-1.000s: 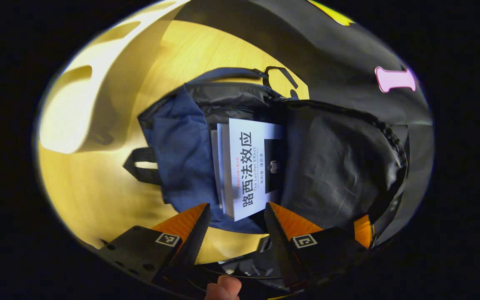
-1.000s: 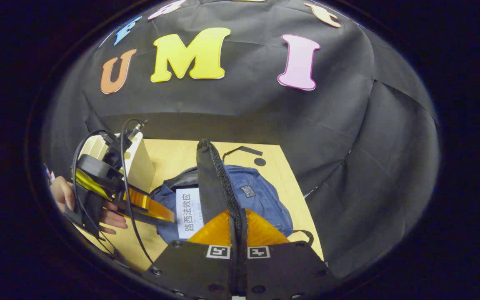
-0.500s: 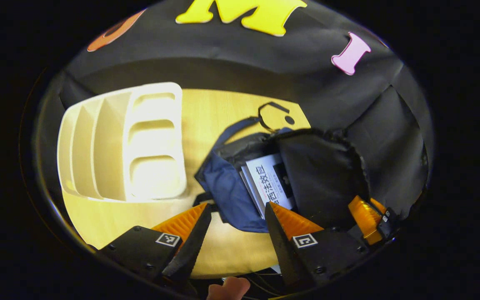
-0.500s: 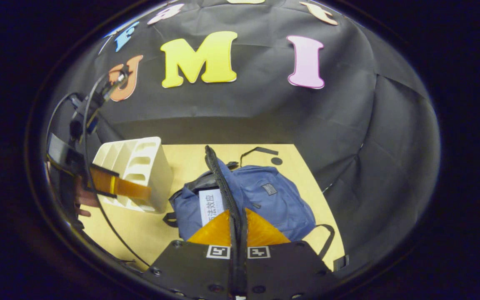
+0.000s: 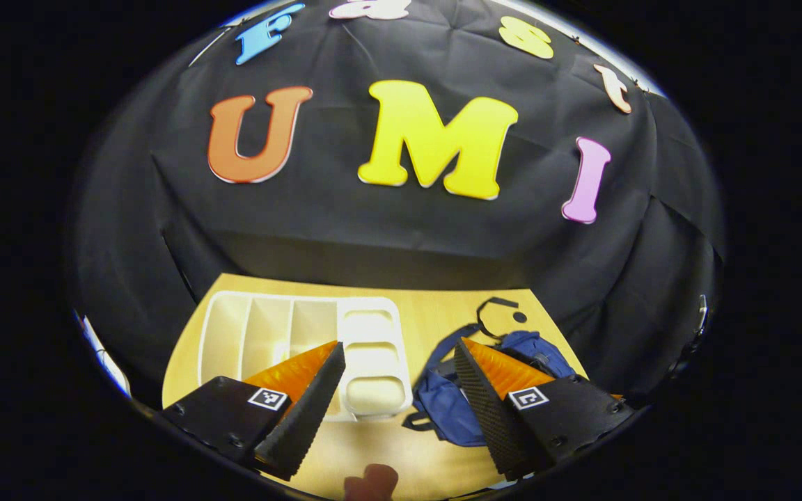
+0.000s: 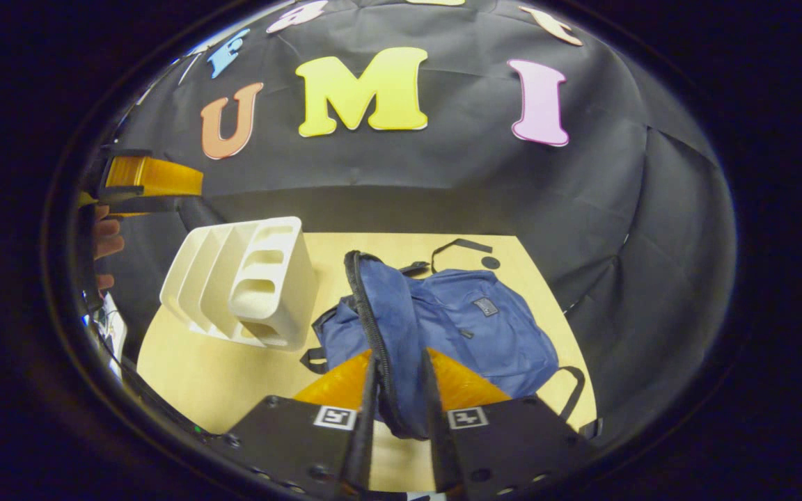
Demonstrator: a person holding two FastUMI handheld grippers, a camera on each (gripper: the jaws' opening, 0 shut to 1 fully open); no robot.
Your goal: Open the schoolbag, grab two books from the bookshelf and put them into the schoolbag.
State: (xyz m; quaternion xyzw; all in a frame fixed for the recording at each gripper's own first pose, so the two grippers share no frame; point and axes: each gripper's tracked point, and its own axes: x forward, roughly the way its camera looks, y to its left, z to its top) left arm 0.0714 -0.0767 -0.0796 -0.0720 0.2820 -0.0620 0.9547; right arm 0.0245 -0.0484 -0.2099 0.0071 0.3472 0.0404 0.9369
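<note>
Schoolbag [image 6: 470,327] lies on worktop [image 6: 213,376] at 12 o'clock from right gripper [image 6: 398,410]; flap edge is seen between slightly parted fingers, actual pinch can't be told. Left gripper [image 5: 397,390], fingers spread & empty, is held high; bookshelf [image 5: 289,334] at its 11 o'clock.

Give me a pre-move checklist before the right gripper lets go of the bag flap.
1. Left gripper open and holding nothing: ok.
2. Right gripper on the schoolbag flap edge: the fingers have a gap around it, firm clamp cannot tell.
3. Bookshelf slots hold no books: ok.
4. Both books inside the schoolbag: cannot tell, flap covers the opening.
5. Schoolbag resting on the table, away from the edge: ok.
</note>
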